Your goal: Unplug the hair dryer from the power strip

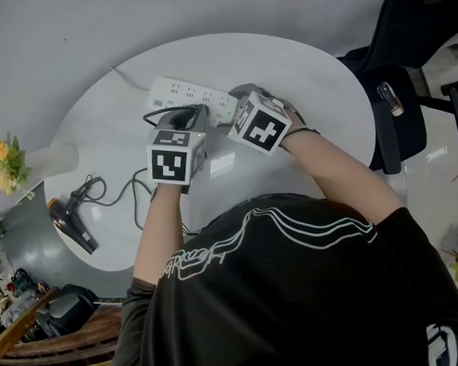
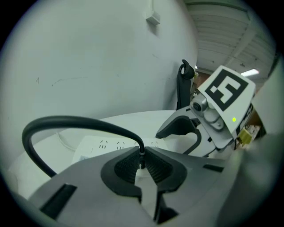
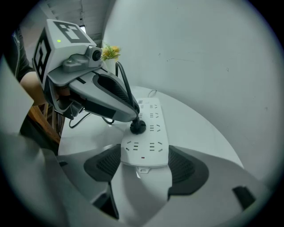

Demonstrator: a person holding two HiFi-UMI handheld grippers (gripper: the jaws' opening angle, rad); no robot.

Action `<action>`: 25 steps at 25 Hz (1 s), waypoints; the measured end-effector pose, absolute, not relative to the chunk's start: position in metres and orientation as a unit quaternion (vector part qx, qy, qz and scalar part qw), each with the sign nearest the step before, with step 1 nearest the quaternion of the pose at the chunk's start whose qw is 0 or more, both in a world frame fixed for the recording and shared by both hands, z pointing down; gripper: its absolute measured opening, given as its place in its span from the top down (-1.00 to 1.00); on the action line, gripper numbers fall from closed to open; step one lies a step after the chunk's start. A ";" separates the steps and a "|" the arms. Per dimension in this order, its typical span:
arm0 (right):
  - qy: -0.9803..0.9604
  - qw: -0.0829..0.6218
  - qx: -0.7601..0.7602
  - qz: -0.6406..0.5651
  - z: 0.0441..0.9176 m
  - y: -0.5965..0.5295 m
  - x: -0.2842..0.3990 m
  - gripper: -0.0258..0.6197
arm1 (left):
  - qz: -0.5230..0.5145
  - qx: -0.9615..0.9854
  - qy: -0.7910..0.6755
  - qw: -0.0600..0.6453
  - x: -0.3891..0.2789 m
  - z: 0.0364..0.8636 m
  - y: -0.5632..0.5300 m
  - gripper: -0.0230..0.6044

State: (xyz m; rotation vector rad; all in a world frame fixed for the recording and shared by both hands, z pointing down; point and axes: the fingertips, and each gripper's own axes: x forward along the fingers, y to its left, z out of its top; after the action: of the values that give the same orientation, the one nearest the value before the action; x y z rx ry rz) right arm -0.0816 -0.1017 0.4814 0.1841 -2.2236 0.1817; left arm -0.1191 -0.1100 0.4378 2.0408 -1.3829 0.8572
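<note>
Head view: left gripper (image 1: 191,117) and right gripper (image 1: 243,95) met at the white power strip (image 1: 172,91) on the counter (image 1: 325,99); hair dryer (image 1: 72,225) lay well left of both jaws | Left gripper view: jaws pinched shut on the black cord (image 2: 66,120) | Right gripper view: jaws wide, clamping the power strip's end; plug (image 3: 137,127) seated just ahead of them.

No legible text confirmed. Shirt (image 1: 210,254): white script print, upside down, possibly lettering, unreadable. Power strip (image 2: 95,148): small grey label at end, too blurred. Left marker cube (image 1: 174,157), right marker cube (image 1: 260,128): black-white square patterns only.
</note>
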 end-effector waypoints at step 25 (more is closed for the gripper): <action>-0.896 0.433 0.067 0.075 0.481 -0.101 -0.083 0.02 | 0.230 0.765 -0.534 0.276 -0.146 0.382 -0.118 0.80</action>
State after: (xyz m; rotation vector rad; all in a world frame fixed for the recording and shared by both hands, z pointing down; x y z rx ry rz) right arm -0.0830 -0.1014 0.4815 0.1682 -2.2325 0.1880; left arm -0.1461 -0.1182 0.3819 2.0560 -1.4343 0.6188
